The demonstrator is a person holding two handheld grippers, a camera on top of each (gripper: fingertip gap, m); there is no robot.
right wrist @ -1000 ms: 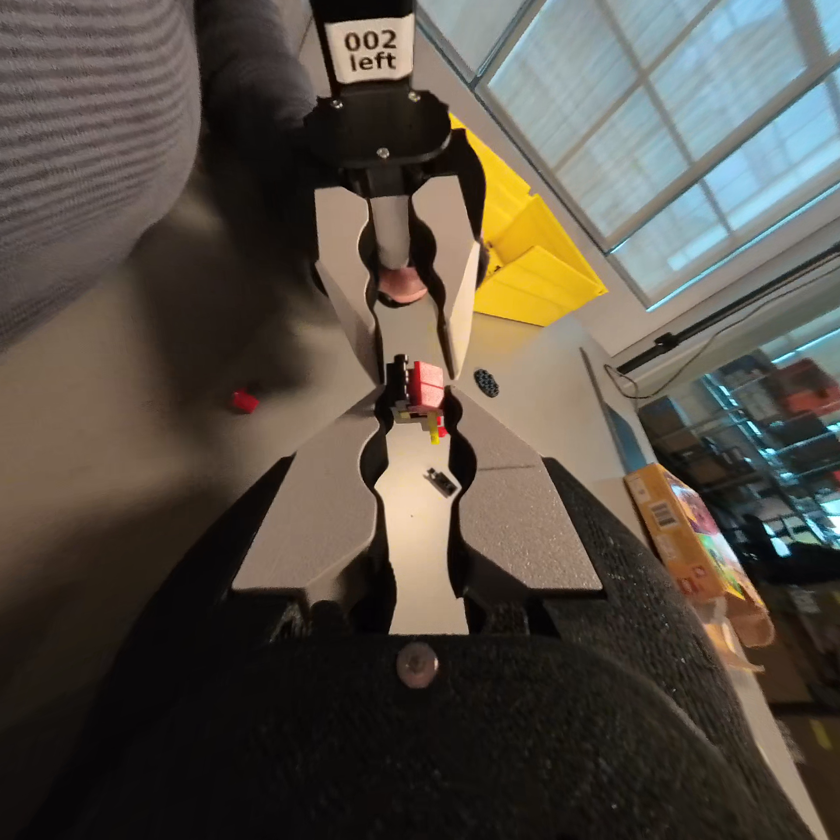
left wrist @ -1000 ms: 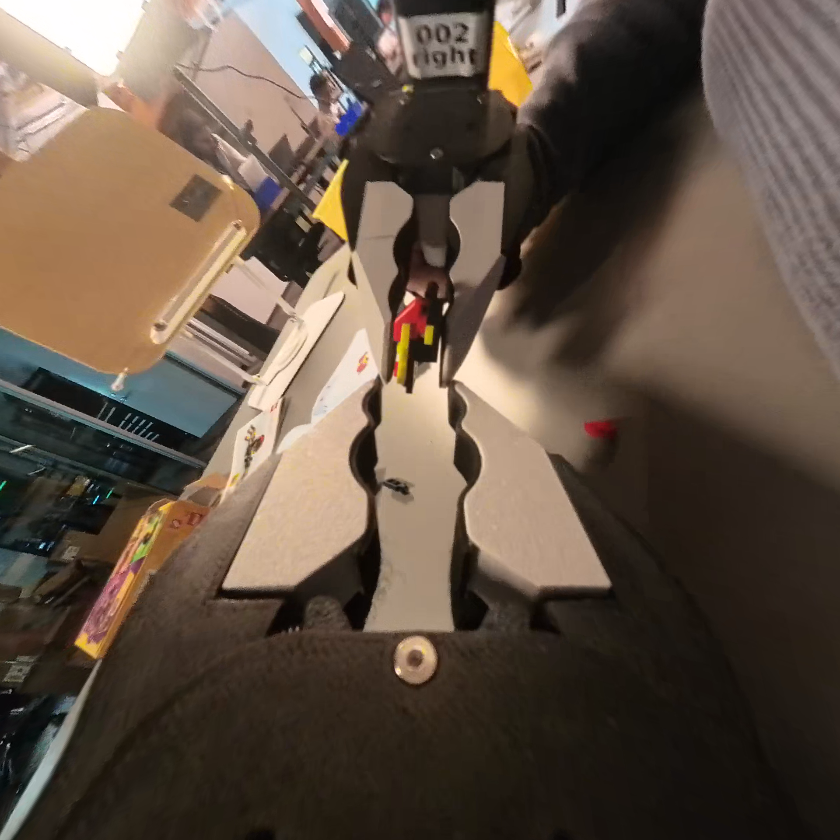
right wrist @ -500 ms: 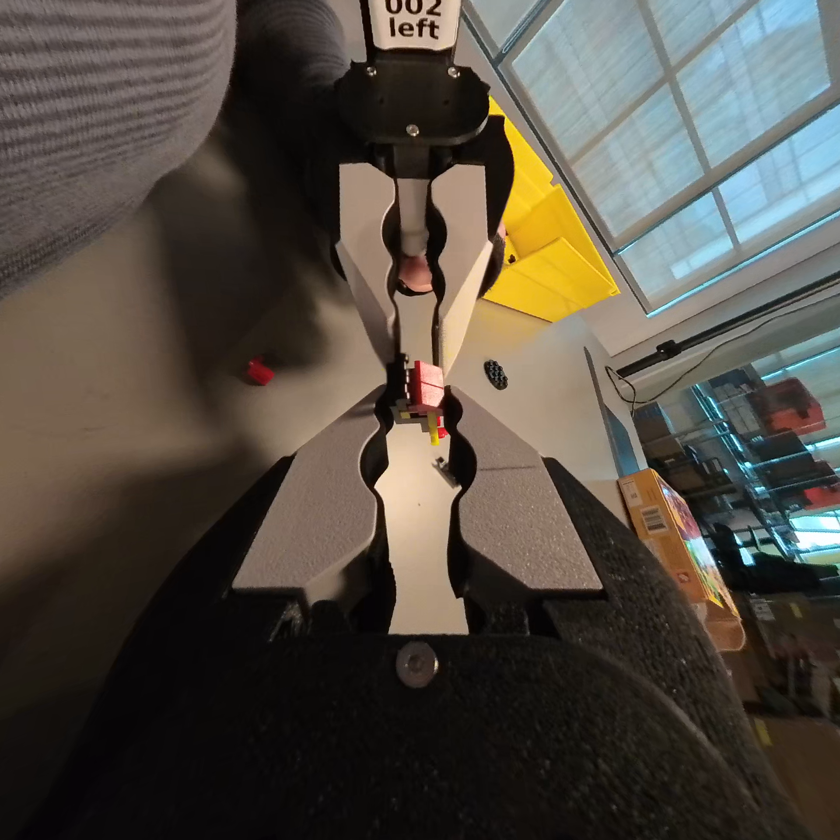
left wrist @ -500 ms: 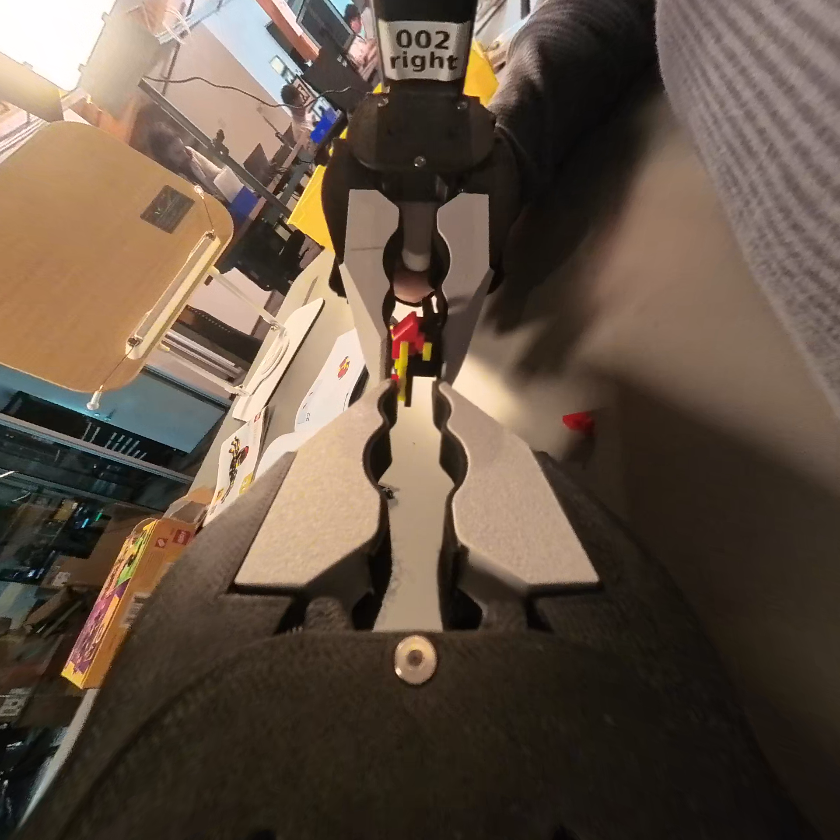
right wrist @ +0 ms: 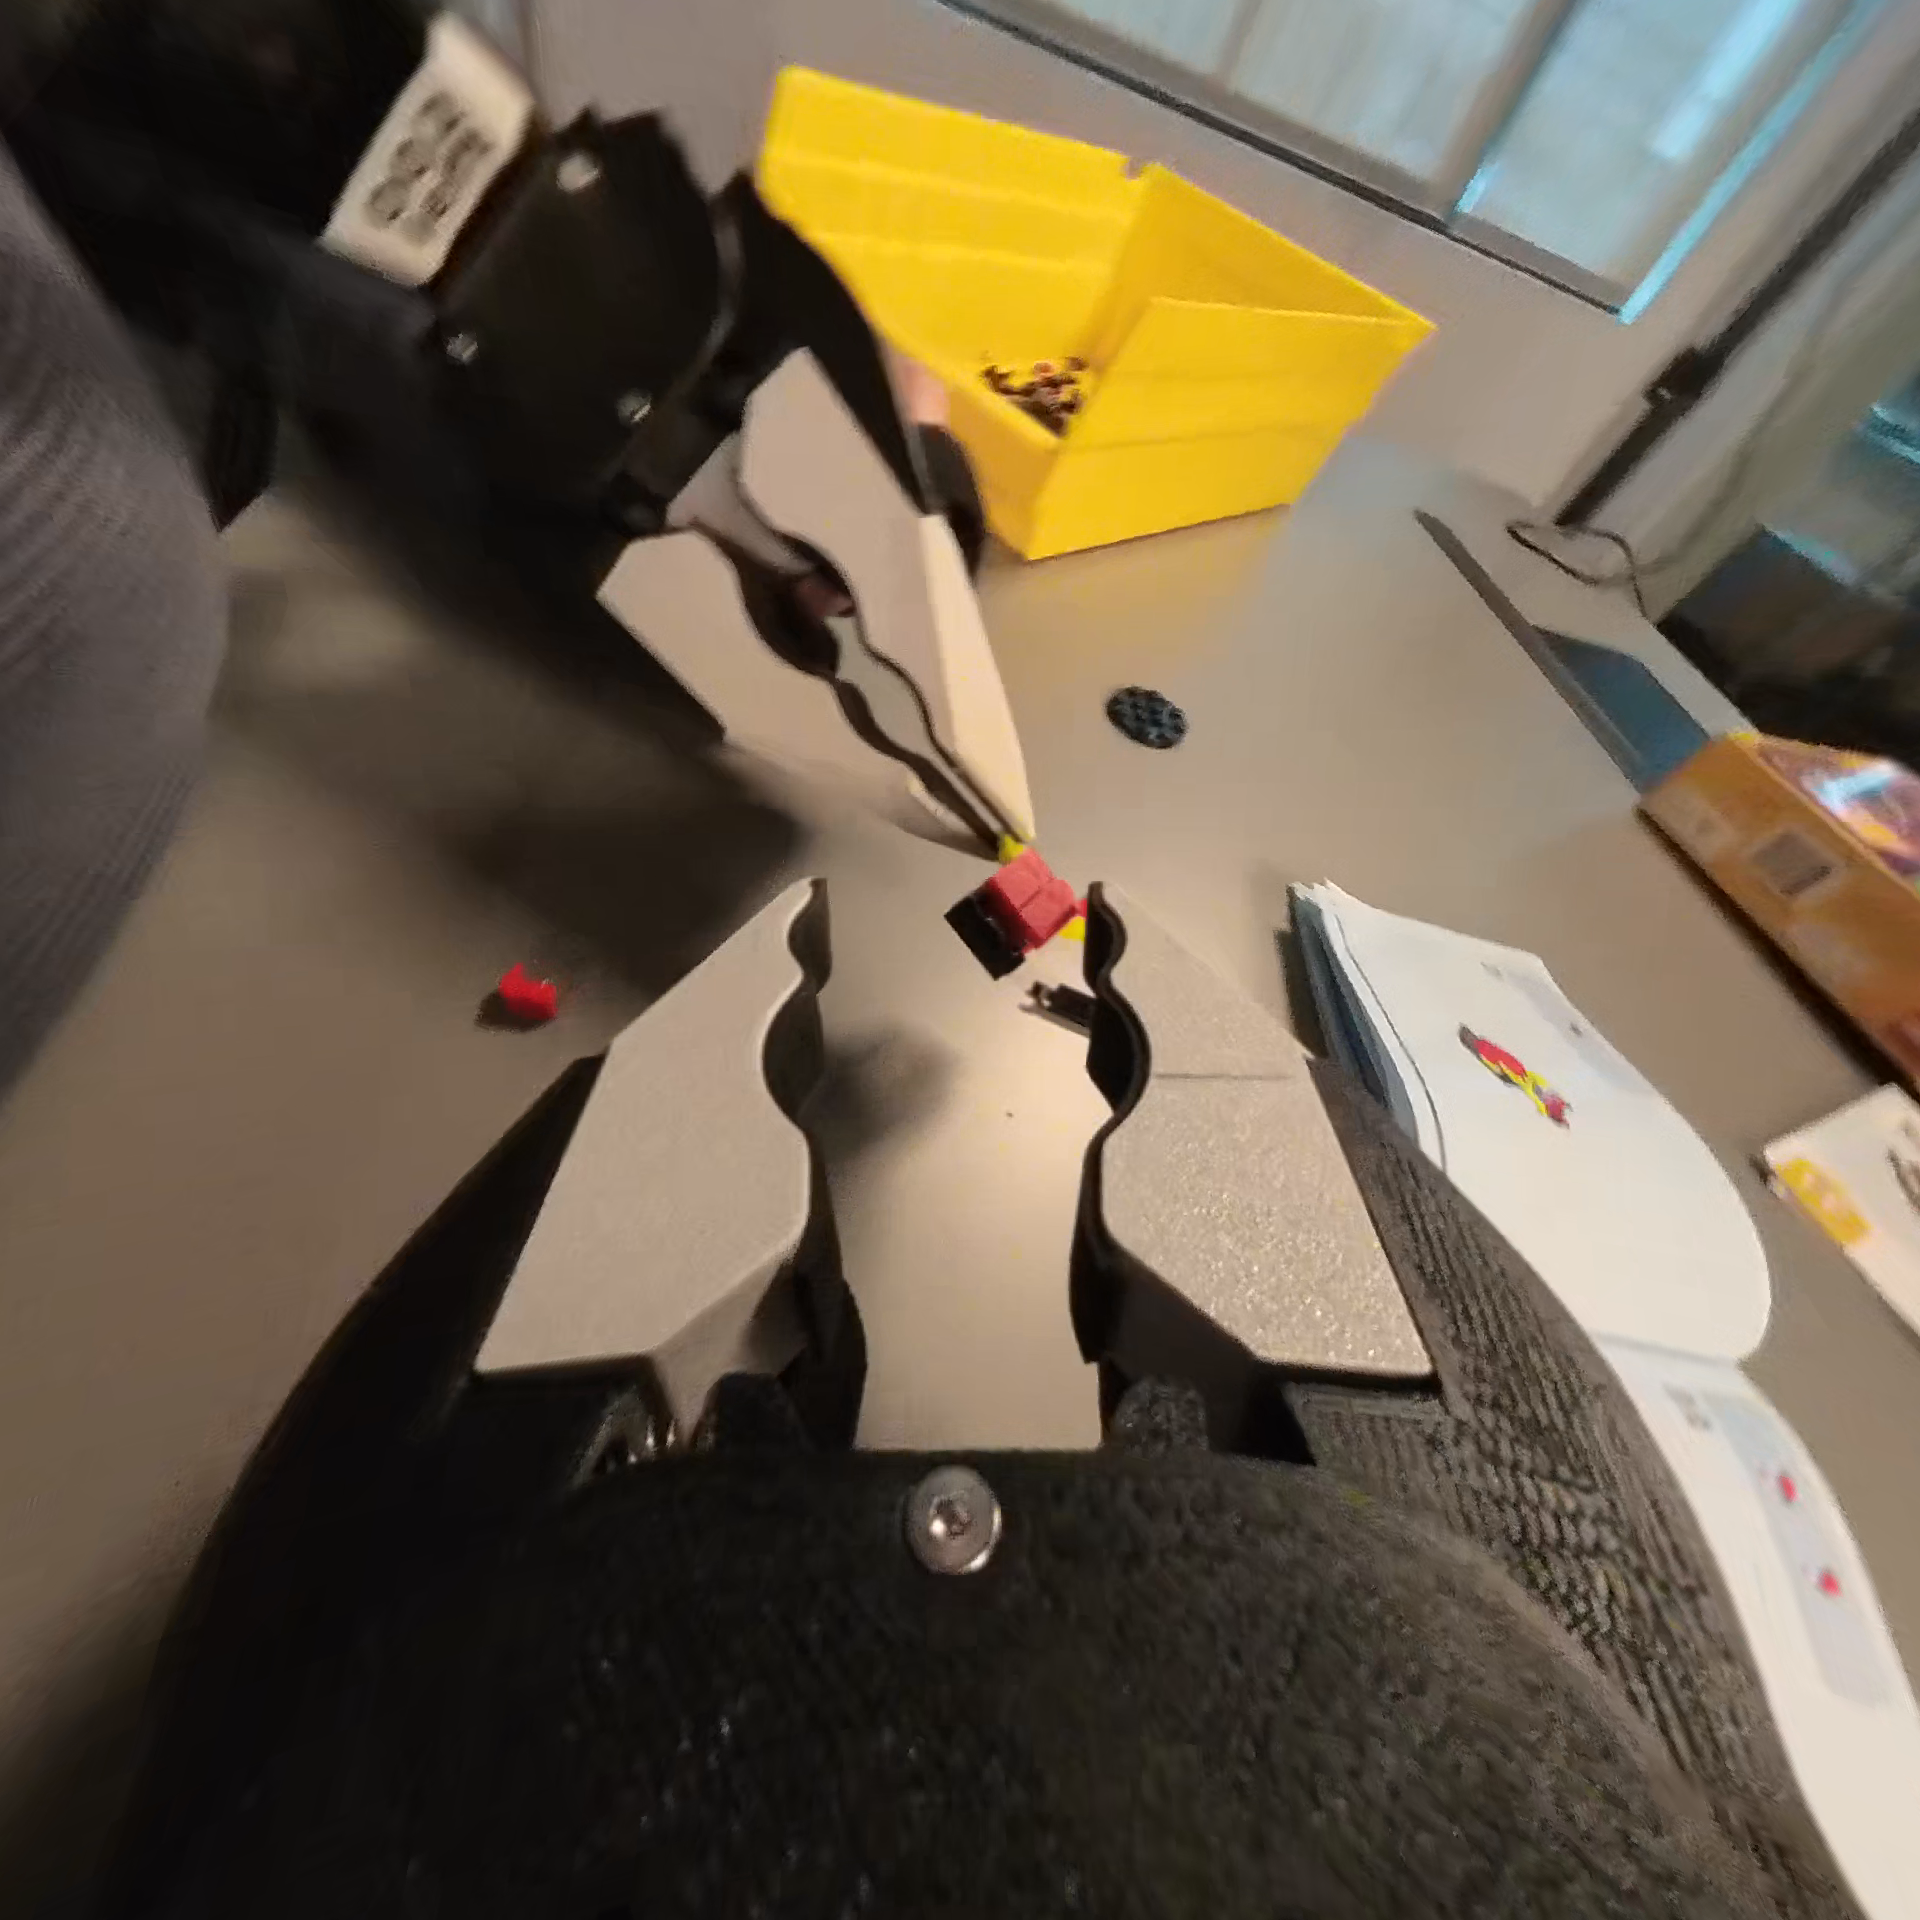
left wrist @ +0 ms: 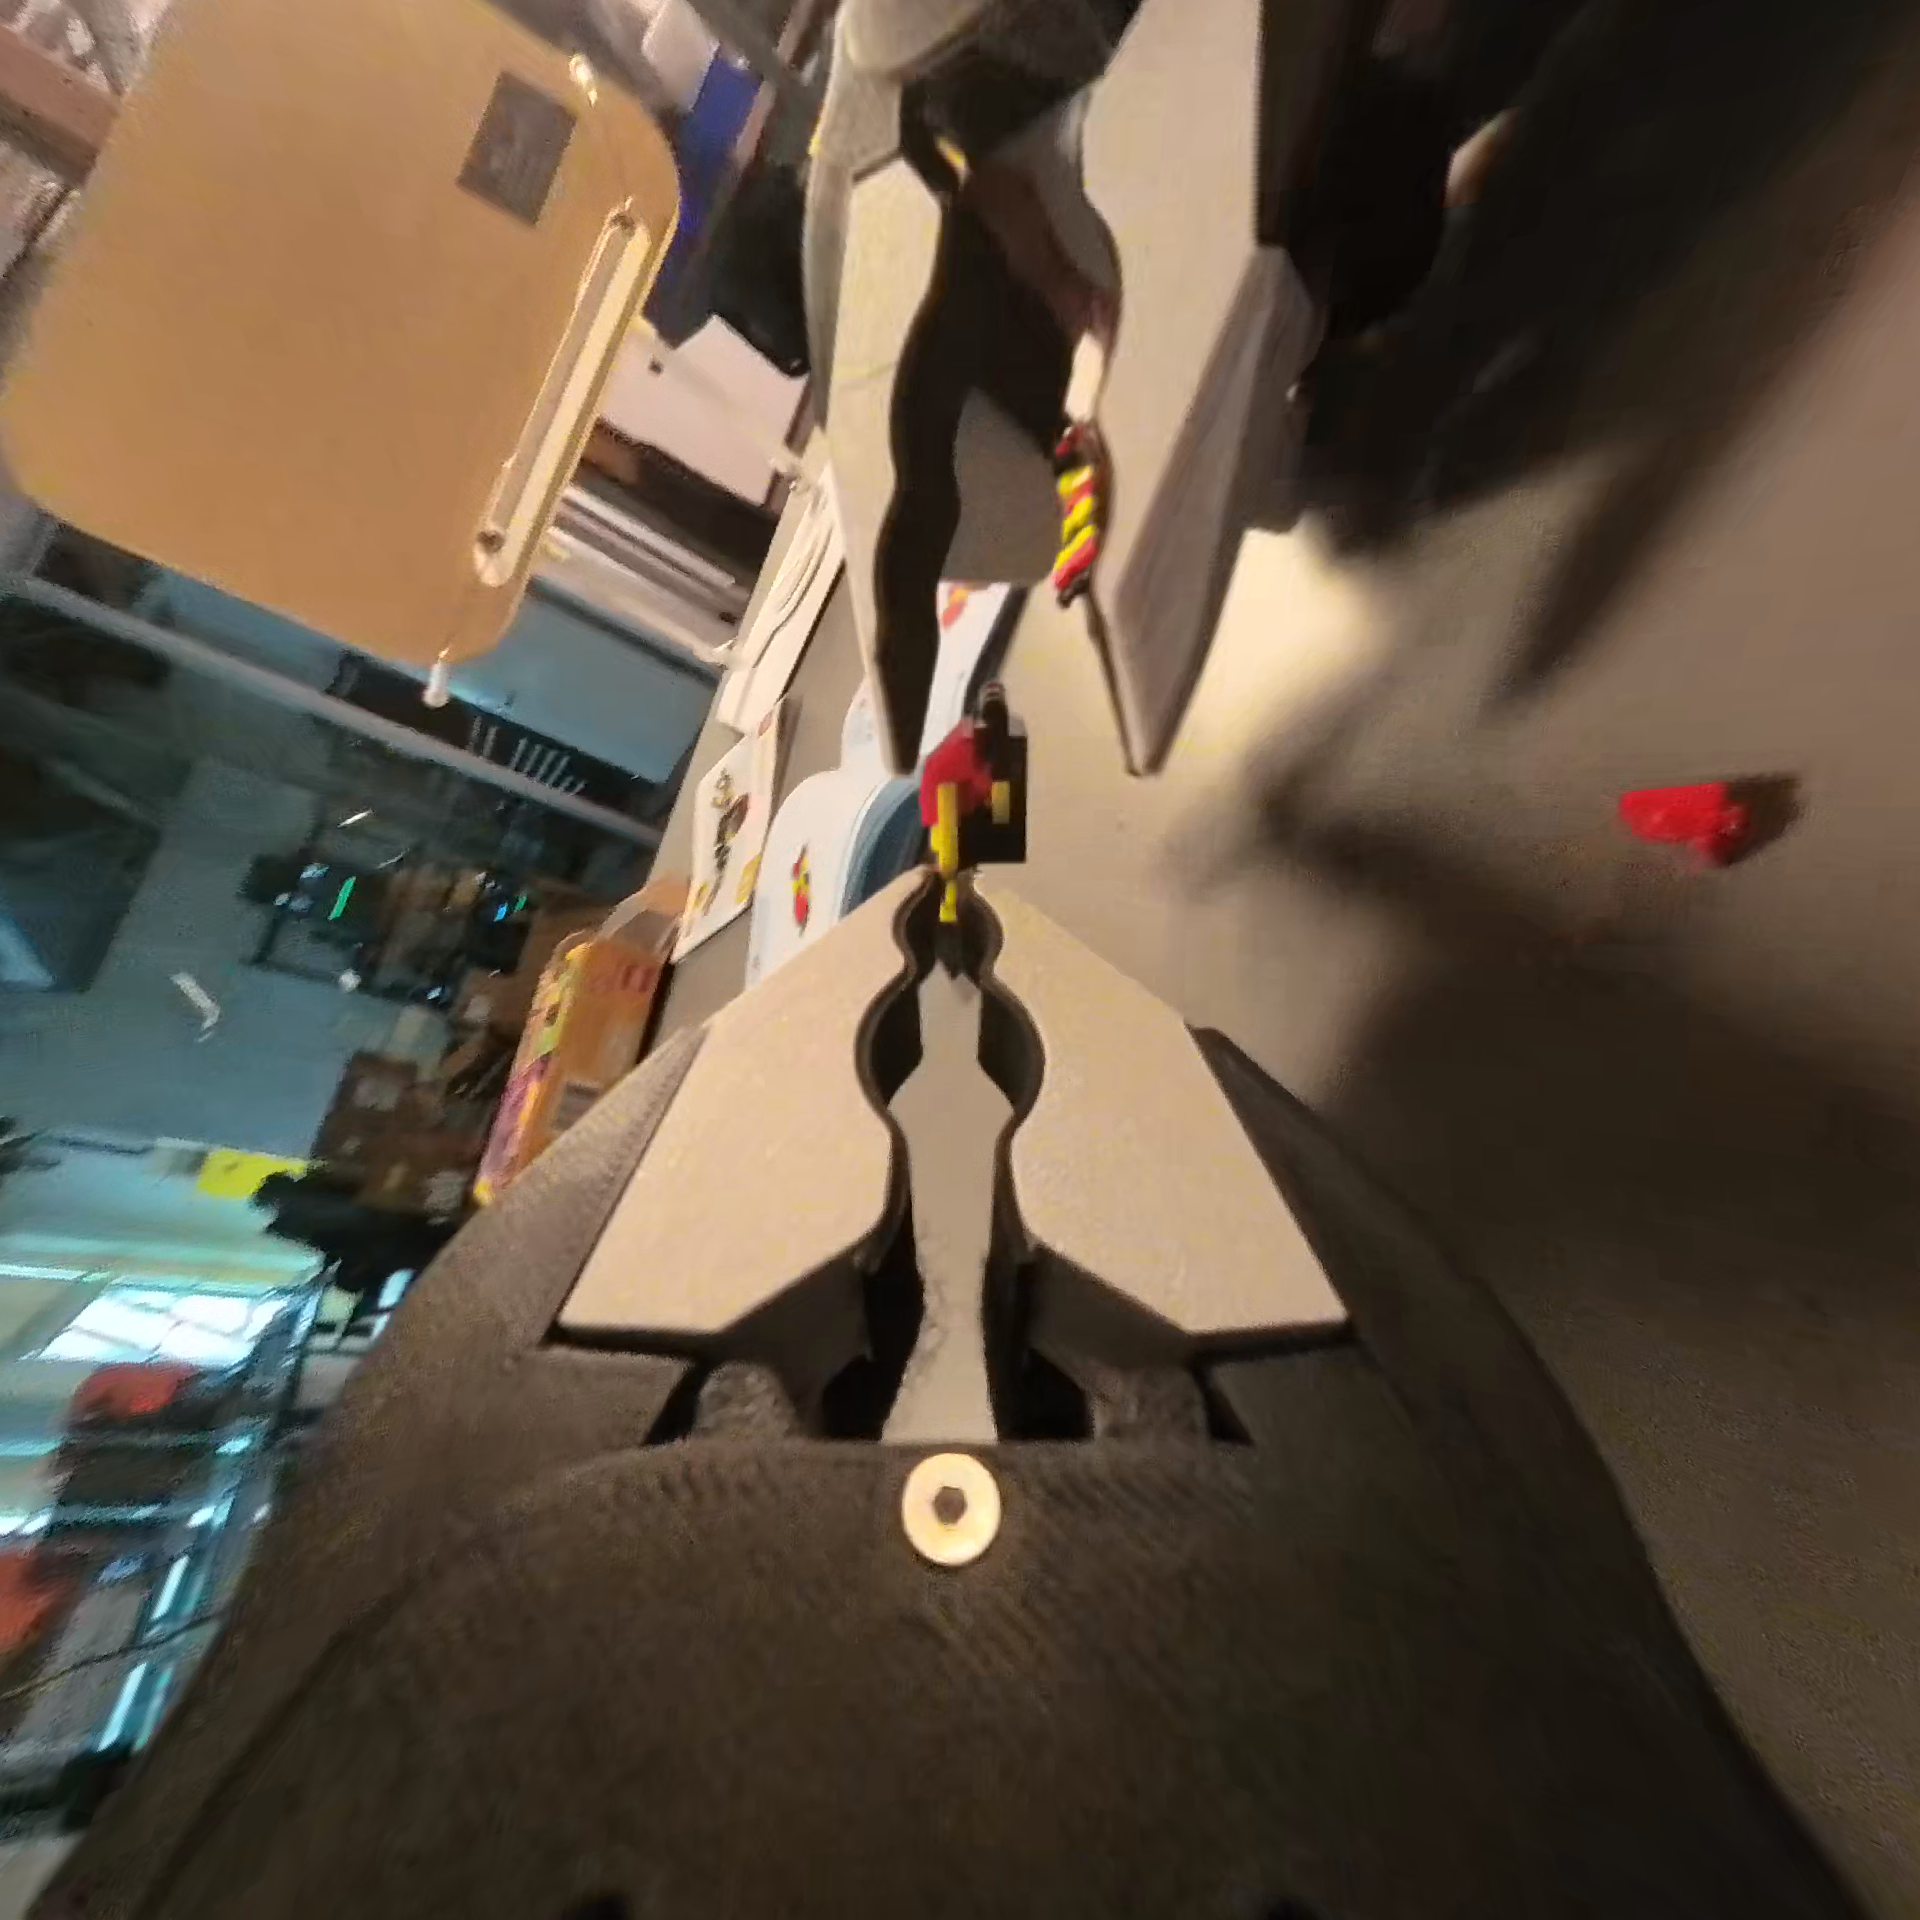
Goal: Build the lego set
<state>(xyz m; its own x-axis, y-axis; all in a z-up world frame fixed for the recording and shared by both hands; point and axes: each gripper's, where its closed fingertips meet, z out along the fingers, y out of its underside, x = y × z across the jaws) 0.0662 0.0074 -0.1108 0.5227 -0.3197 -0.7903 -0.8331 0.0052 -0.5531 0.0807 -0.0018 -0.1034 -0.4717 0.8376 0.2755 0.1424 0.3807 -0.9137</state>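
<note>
A small red, black and yellow lego model (left wrist: 971,790) is held at my left gripper's tips by its yellow part. My left gripper (left wrist: 948,909) is shut on it, just above the grey table (right wrist: 1299,644). In the right wrist view the model (right wrist: 1013,920) hangs between my open right gripper's (right wrist: 956,899) tips without touching them, and the left gripper (right wrist: 1006,829) reaches in from the upper left. The right gripper's fingers (left wrist: 1184,540) show wide apart above the model in the left wrist view.
A loose red brick (right wrist: 525,992) lies left of the right gripper. A small black piece (right wrist: 1060,1003) and a round black piece (right wrist: 1146,717) lie on the table. A yellow bin (right wrist: 1195,343) stands behind. An instruction booklet (right wrist: 1507,1091) and a lego box (right wrist: 1818,862) are right. Only a small space, under 4 cm, lies between the two pairs of fingers. My left gripper's tips are some 5 centimeters from the small black piece (right wrist: 1060,1003).
My right gripper has opened, let go of the model and drawn back. My left gripper has shut on the model's yellow part and now holds it alone.
</note>
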